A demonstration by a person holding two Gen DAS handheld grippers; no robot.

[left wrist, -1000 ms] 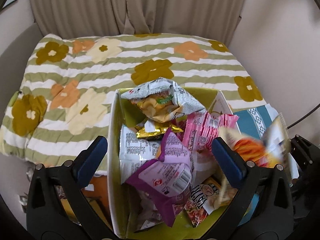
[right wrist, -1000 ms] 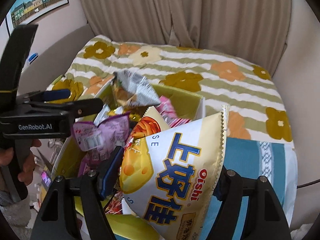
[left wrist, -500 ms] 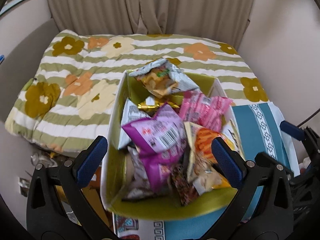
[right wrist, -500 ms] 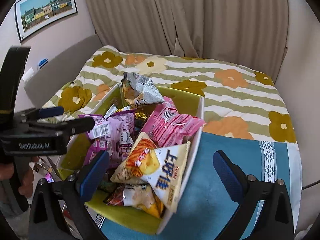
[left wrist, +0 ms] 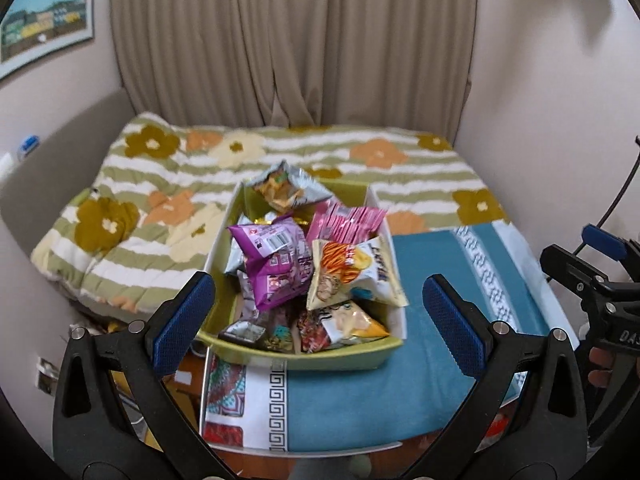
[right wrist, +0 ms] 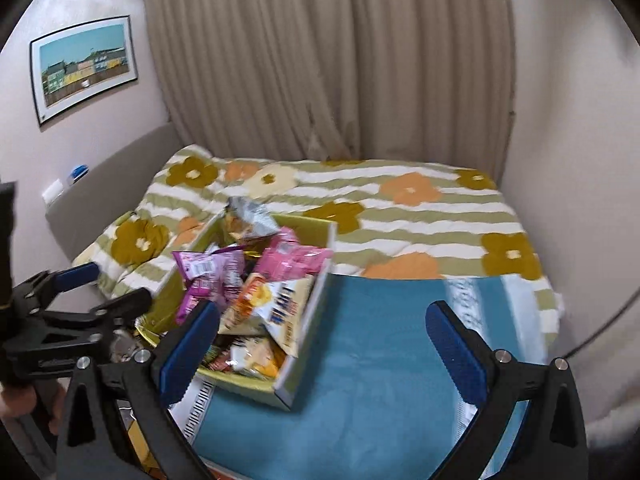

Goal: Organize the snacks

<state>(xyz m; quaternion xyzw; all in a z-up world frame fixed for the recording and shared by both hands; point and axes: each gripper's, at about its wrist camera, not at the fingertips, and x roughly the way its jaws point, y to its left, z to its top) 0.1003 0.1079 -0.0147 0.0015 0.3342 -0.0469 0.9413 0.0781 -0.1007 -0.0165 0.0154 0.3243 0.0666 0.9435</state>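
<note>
Green box heaped with snack packs, Oishi bag on top, both grippers wide open, empty.

A home bedroom: a bed under a green-striped, flower-patterned quilt, long beige pleated curtains behind, a framed townscape picture on the wall.

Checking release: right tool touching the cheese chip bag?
Apart. The right wrist view shows the right tool open with only teal cloth between its pads; the chip bag lies in the box.
</note>
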